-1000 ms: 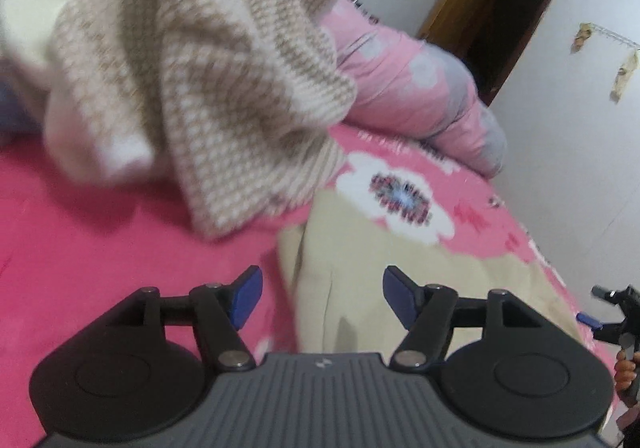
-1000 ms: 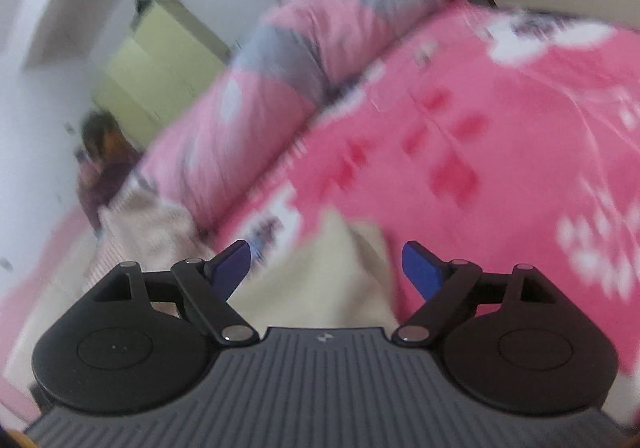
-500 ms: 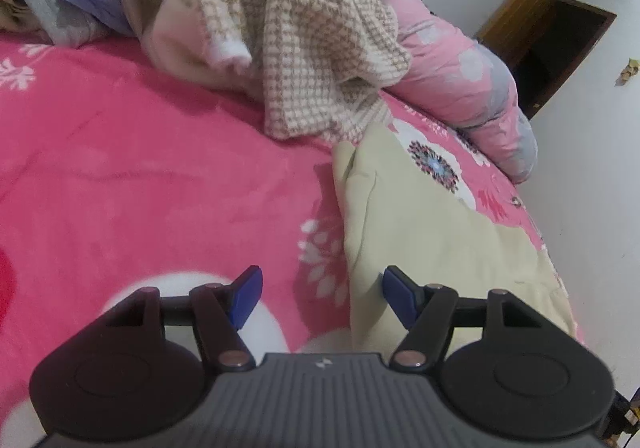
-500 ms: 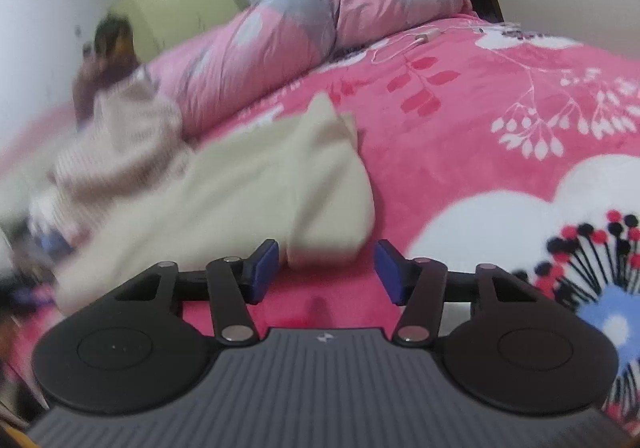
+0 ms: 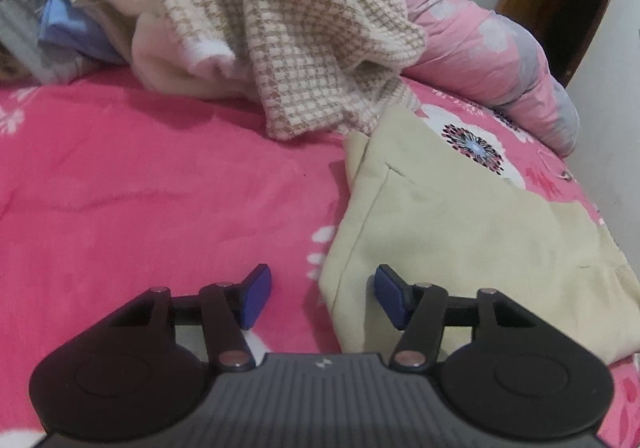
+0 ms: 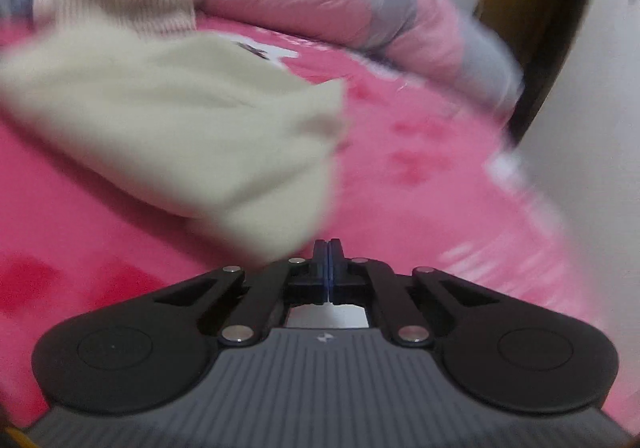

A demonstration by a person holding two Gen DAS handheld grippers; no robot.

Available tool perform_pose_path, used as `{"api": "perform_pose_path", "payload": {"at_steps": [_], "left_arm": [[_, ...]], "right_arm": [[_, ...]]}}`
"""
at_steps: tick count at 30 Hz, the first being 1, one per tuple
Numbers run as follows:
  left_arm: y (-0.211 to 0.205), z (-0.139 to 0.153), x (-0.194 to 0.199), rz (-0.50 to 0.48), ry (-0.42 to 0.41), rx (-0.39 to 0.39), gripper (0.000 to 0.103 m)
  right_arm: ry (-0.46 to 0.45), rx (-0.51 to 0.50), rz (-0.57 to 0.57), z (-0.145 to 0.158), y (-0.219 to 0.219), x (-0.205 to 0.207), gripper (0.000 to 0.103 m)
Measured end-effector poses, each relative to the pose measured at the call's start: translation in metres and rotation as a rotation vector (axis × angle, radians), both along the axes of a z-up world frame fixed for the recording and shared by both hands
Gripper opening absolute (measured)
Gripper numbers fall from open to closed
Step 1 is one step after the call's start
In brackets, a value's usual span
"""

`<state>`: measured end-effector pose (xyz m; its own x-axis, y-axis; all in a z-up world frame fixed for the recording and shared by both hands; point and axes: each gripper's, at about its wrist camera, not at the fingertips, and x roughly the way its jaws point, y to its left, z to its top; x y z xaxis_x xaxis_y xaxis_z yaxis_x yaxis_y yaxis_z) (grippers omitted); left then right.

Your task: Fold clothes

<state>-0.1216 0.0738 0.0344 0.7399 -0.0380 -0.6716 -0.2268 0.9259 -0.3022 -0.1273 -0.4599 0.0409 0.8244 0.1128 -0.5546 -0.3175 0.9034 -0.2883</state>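
A cream garment (image 5: 460,240) is seen lying on the pink bedspread (image 5: 140,200) in the right half of the left wrist view, flattened into a roughly four-sided shape with a straight left edge and a seam or fold line near its upper left corner. Its long axis is judged to run from the lower right of that frame up towards the upper left, where a corner points at the heap of clothes (image 5: 248,20). How many folds it holds cannot be told; it may be partly folded or only spread out. The heap, topped by a checked knit, is left unfolded in the upper left of the frame, so much of the task is judged to remain. The left gripper (image 5: 322,298) is held spread, its blue pads on either side of the garment's near left corner, with nothing gripped. In the blurred right wrist view the right gripper (image 6: 328,268) is pressed together; the garment's near corner (image 6: 276,236) lies just beside its tips, but whether any cloth is pinched cannot be told.
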Motion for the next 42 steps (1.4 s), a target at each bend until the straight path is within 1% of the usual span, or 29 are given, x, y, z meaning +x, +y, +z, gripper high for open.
{"api": "perform_pose_path", "payload": {"at_steps": [3,4,5,6,8,10,11,12,14,17,19,20,21,23,24,26,29,30,33,34,35,36,38,40,42], "left_arm": [[0.002,-0.001,0.003,0.013,0.001,-0.008,0.056],[0.002,-0.002,0.003,0.014,0.0,-0.007,0.056],[0.002,-0.003,0.003,0.015,-0.001,-0.006,0.056],[0.001,-0.003,0.003,0.011,-0.001,0.0,0.057],[0.0,-0.003,0.004,0.004,0.003,0.01,0.057],[0.0,-0.003,0.006,0.002,0.006,0.012,0.057],[0.0,-0.003,0.007,0.001,0.007,0.012,0.057],[0.001,-0.003,0.007,0.004,0.007,0.01,0.057],[0.0,-0.004,0.007,0.009,0.005,0.01,0.057],[-0.002,-0.004,0.006,0.011,0.003,0.017,0.057],[-0.002,-0.004,0.007,0.01,0.004,0.019,0.057],[-0.002,-0.004,0.007,0.011,0.003,0.019,0.057],[-0.002,-0.004,0.007,0.012,0.001,0.019,0.057],[-0.002,-0.005,0.007,0.014,-0.002,0.021,0.057],[-0.003,-0.005,0.007,0.014,-0.004,0.026,0.058],[-0.004,-0.005,0.007,0.013,-0.007,0.035,0.058],[-0.004,-0.006,0.009,0.013,-0.006,0.04,0.058],[-0.004,-0.005,0.01,0.013,-0.005,0.041,0.057],[-0.004,-0.006,0.011,0.011,-0.005,0.043,0.057],[-0.004,-0.006,0.011,0.011,-0.006,0.044,0.057],[-0.004,-0.006,0.011,0.011,-0.007,0.044,0.057],[-0.004,-0.006,0.011,0.011,-0.008,0.045,0.057],[-0.003,-0.006,0.01,0.009,-0.012,0.044,0.057],[-0.003,-0.007,0.011,0.007,-0.012,0.045,0.057],[-0.004,-0.007,0.011,0.007,-0.011,0.05,0.057]], "right_arm": [[-0.028,0.083,-0.06,0.018,-0.034,0.008,0.0],[-0.027,0.134,-0.077,0.022,-0.045,0.011,0.0],[0.005,0.257,-0.081,0.021,-0.059,0.01,0.001],[0.031,0.347,-0.067,0.018,-0.066,0.007,0.002],[0.061,0.422,-0.01,0.009,-0.067,-0.003,0.004],[0.099,0.442,0.05,0.002,-0.061,-0.009,0.015],[0.112,0.485,0.064,-0.001,-0.062,-0.009,0.032],[0.126,0.532,0.075,-0.004,-0.064,-0.009,0.042],[0.157,0.648,0.08,-0.011,-0.072,-0.004,0.044],[0.19,0.74,0.075,-0.02,-0.075,0.006,0.044],[0.217,0.78,0.092,-0.027,-0.072,0.013,0.043],[0.23,0.777,0.096,-0.03,-0.068,0.014,0.041],[0.236,0.766,0.101,-0.032,-0.065,0.014,0.033],[0.245,0.742,0.11,-0.033,-0.06,0.014,0.023],[0.234,0.72,0.113,-0.031,-0.058,0.011,0.013],[0.198,0.653,0.137,-0.024,-0.054,0.005,0.009],[0.125,0.455,0.198,-0.002,-0.046,0.0,0.006],[0.102,0.378,0.212,0.004,-0.044,0.0,0.001],[0.034,0.066,0.179,0.013,-0.036,0.008,0.0],[0.03,0.005,0.151,0.011,-0.037,0.013,0.0],[0.041,0.012,0.126,0.01,-0.04,0.017,0.0],[0.06,0.043,0.112,0.01,-0.043,0.018,0.0],[0.077,0.081,0.112,0.008,-0.04,0.012,0.002],[0.077,0.118,0.163,0.011,-0.03,-0.002,0.002],[0.101,0.056,0.279,0.009,-0.004,-0.01,0.002]]}}
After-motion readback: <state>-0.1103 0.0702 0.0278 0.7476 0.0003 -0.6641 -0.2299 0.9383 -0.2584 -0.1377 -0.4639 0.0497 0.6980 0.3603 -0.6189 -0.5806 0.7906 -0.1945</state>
